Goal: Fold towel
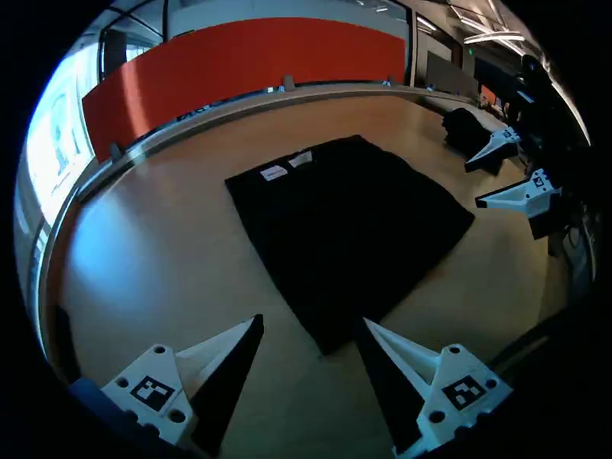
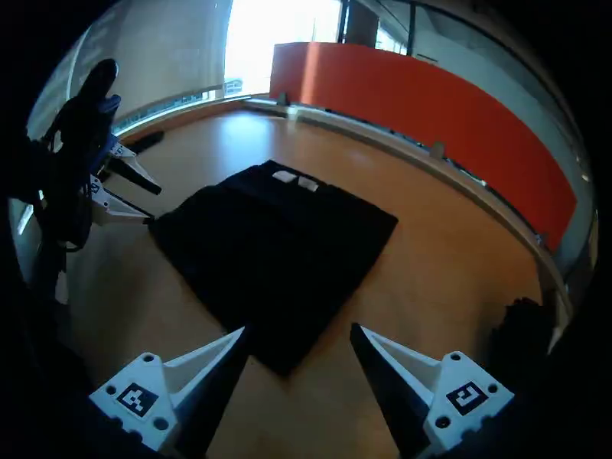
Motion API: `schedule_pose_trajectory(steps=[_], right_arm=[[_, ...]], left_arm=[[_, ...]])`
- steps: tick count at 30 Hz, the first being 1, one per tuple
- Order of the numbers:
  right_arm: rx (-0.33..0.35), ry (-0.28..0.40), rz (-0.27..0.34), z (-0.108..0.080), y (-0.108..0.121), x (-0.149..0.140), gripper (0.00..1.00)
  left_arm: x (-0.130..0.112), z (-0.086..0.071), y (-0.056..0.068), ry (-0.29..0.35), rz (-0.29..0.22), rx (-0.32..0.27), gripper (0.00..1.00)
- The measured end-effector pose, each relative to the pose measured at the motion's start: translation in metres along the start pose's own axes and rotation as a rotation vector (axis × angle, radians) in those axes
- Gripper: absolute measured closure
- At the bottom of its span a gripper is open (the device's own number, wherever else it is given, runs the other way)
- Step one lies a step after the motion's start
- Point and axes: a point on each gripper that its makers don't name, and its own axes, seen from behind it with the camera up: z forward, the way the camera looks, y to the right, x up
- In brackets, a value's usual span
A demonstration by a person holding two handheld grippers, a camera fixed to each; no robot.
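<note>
Towel (image 1: 348, 229), one; tags (image 1: 273, 173), two; left hand-held gripper (image 1: 312, 320), right hand-held gripper (image 2: 298, 327).

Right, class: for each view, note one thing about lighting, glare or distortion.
Left gripper view: fisheye curves the orange partition; the black towel shows no detail. Right gripper view: the window is blown out white, glare on the table below.
</note>
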Motion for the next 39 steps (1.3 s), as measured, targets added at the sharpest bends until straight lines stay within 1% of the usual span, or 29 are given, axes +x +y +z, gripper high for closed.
schedule_pose_trajectory(steps=[3,8,12,14,15,17,19,20,24,27,30,36,39], right_arm=[[0.013,-0.018,-0.001,0.002,-0.002,-0.009,0.04],[0.030,-0.041,0.003,0.005,-0.003,-0.021,0.09],[0.044,-0.052,-0.004,0.007,-0.004,-0.028,0.13],[0.045,-0.058,-0.014,0.007,-0.004,-0.031,0.16],[0.048,-0.064,-0.017,0.007,-0.004,-0.033,0.17],[0.055,-0.079,-0.022,0.007,-0.005,-0.037,0.26],[0.059,-0.089,-0.020,0.008,-0.005,-0.040,0.31],[0.061,-0.093,-0.019,0.008,-0.005,-0.042,0.32],[0.069,-0.098,-0.019,0.009,-0.006,-0.044,0.38],[0.075,-0.102,-0.016,0.009,-0.008,-0.045,0.43],[0.079,-0.102,-0.007,0.008,-0.009,-0.046,0.45],[0.095,-0.105,0.011,0.008,-0.012,-0.047,0.55],[0.101,-0.107,0.018,0.008,-0.014,-0.048,0.61]], left_arm=[[-0.007,0.005,0.004,-0.020,0.007,-0.007,0.15],[-0.016,0.010,0.009,-0.048,0.013,-0.011,0.15],[-0.020,0.012,0.013,-0.057,0.019,-0.018,0.15],[-0.020,0.012,0.015,-0.057,0.022,-0.022,0.15],[-0.020,0.012,0.016,-0.058,0.023,-0.023,0.17],[-0.020,0.011,0.016,-0.061,0.023,-0.027,0.21],[-0.021,0.012,0.018,-0.069,0.013,-0.036,0.26],[-0.022,0.012,0.020,-0.073,0.008,-0.040,0.28],[-0.022,0.013,0.021,-0.071,0.009,-0.038,0.32],[-0.022,0.013,0.022,-0.066,0.013,-0.039,0.34],[-0.022,0.013,0.022,-0.063,0.008,-0.038,0.34],[-0.023,0.012,0.023,-0.063,0.011,-0.038,0.34],[-0.024,0.011,0.023,-0.067,0.012,-0.041,0.36]])
